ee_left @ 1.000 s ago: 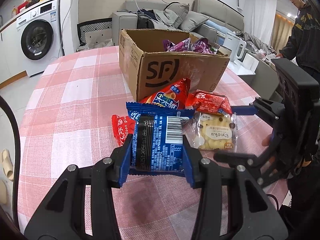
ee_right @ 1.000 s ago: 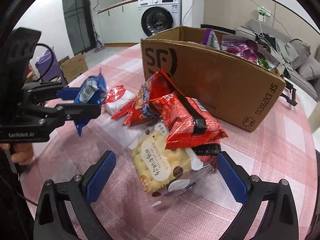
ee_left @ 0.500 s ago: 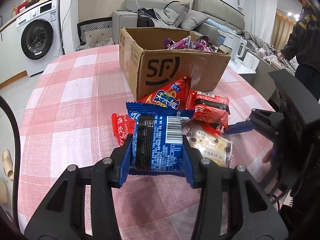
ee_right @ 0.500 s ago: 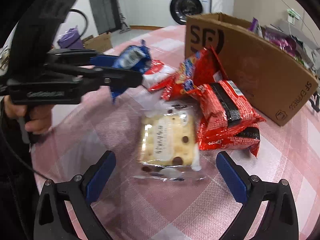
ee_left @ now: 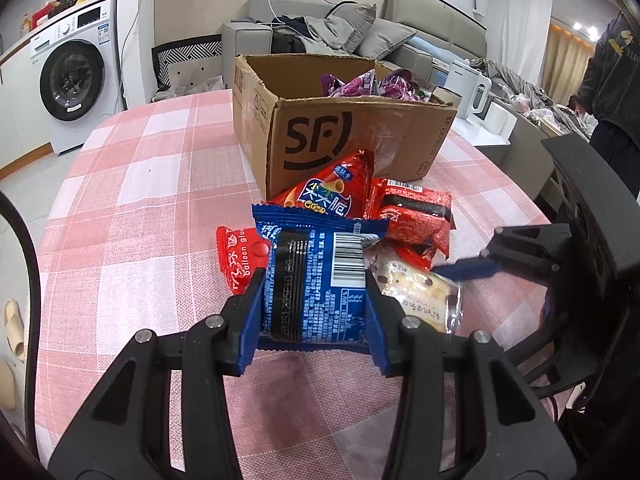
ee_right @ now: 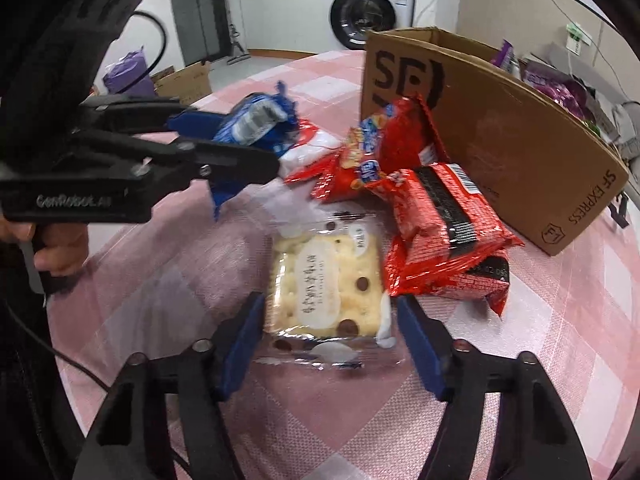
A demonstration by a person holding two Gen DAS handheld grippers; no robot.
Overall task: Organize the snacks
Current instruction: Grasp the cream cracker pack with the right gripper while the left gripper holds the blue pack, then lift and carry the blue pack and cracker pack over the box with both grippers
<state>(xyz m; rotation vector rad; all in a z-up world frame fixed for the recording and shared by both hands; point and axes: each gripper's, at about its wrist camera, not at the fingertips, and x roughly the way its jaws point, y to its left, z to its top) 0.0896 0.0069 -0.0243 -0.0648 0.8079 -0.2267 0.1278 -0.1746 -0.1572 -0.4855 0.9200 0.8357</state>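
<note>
My left gripper [ee_left: 314, 316] is shut on a blue snack packet [ee_left: 316, 276] and holds it just above the table; the packet also shows in the right wrist view [ee_right: 256, 120]. My right gripper [ee_right: 330, 332] has its jaws closed in around a clear-wrapped cracker pack [ee_right: 326, 280] lying on the table; whether the pads press it I cannot tell. The cracker pack also shows in the left wrist view [ee_left: 420, 296]. Red snack bags [ee_right: 444, 224] and a red-blue chip bag [ee_left: 328, 196] lie before the open cardboard box [ee_left: 360, 136], which holds purple packets [ee_left: 372, 84].
A pink checked tablecloth [ee_left: 140, 200] covers the round table. A small red packet [ee_left: 236, 256] lies left of the blue one. A washing machine [ee_left: 76, 80], a sofa and a standing person [ee_left: 612, 80] are beyond the table.
My right gripper's jaws have gone from wide open to narrow around the cracker pack, and it moved closer to it. My left gripper keeps holding the blue packet.
</note>
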